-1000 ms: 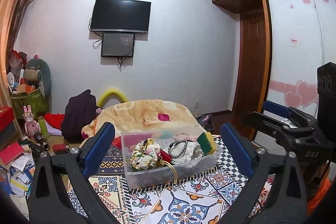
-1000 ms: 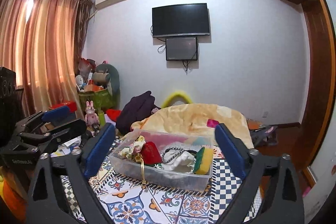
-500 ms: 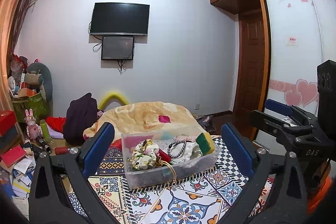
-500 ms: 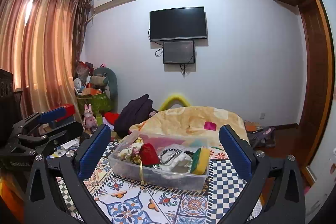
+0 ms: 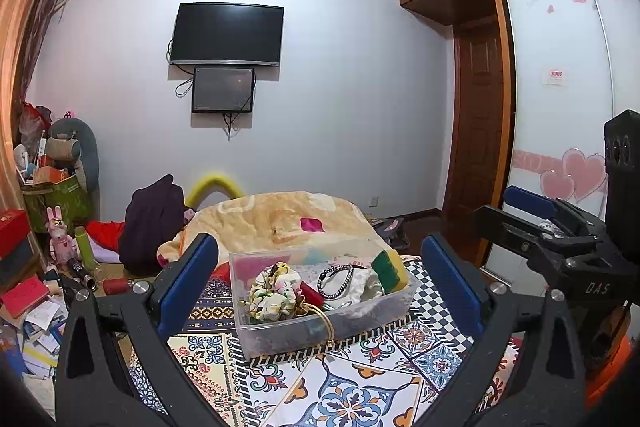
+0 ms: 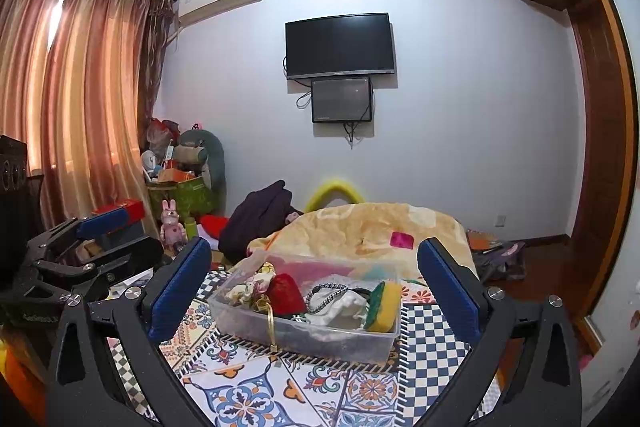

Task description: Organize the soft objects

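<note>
A clear plastic bin (image 5: 280, 337) (image 6: 248, 323) stands on a patterned tablecloth. It holds a floral scrunchie (image 5: 274, 291) (image 6: 244, 289), a red soft item (image 6: 285, 293), a beaded band (image 5: 335, 281) (image 6: 325, 297), white cloth (image 6: 346, 307) and a yellow-green sponge (image 5: 388, 265) (image 6: 383, 307). A gold band (image 5: 326, 319) (image 6: 271, 323) hangs over the front wall. My left gripper (image 5: 320, 287) is open and empty, back from the bin. My right gripper (image 6: 314, 287) is open and empty too. Each gripper shows at the edge of the other's view.
The tiled-pattern tablecloth (image 5: 344, 391) (image 6: 256, 387) covers the table. A yellow blanket heap (image 5: 280, 219) (image 6: 376, 227) lies behind the bin. A dark garment (image 5: 152, 223), a pink rabbit toy (image 5: 60, 239) and floor clutter sit at the left. A wardrobe door (image 5: 560, 107) is on the right.
Both views have tilted up slightly, so the bin sits a little lower in frame. Both grippers stay open. Nothing in the bin has moved.
</note>
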Tool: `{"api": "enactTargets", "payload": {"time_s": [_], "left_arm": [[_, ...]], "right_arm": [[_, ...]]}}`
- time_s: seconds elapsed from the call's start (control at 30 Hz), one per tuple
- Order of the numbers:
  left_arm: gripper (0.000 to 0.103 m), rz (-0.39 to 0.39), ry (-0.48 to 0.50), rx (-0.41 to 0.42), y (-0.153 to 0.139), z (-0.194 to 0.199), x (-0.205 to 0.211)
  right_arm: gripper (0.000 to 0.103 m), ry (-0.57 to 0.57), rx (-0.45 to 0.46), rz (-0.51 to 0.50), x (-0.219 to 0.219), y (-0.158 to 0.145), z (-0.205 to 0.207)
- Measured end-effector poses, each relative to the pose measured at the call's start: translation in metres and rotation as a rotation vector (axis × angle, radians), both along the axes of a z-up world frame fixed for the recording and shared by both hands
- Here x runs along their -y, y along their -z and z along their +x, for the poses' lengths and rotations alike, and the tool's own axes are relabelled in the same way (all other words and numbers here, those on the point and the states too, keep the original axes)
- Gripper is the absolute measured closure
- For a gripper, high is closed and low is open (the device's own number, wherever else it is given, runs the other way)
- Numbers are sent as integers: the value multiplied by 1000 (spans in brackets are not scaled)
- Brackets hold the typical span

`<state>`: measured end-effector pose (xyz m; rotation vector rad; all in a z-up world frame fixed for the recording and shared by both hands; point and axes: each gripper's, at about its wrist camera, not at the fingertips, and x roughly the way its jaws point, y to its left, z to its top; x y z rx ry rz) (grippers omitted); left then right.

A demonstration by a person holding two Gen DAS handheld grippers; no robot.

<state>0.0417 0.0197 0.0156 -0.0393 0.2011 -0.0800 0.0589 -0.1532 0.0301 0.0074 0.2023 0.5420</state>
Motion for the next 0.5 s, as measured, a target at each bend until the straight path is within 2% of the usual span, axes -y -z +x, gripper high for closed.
{"api": "enactTargets", "payload": {"time_s": [0.5], "left_arm": [[0, 1, 2, -1, 0, -1, 1]], "right_arm": [[0, 1, 2, 6, 2, -1, -2]]}}
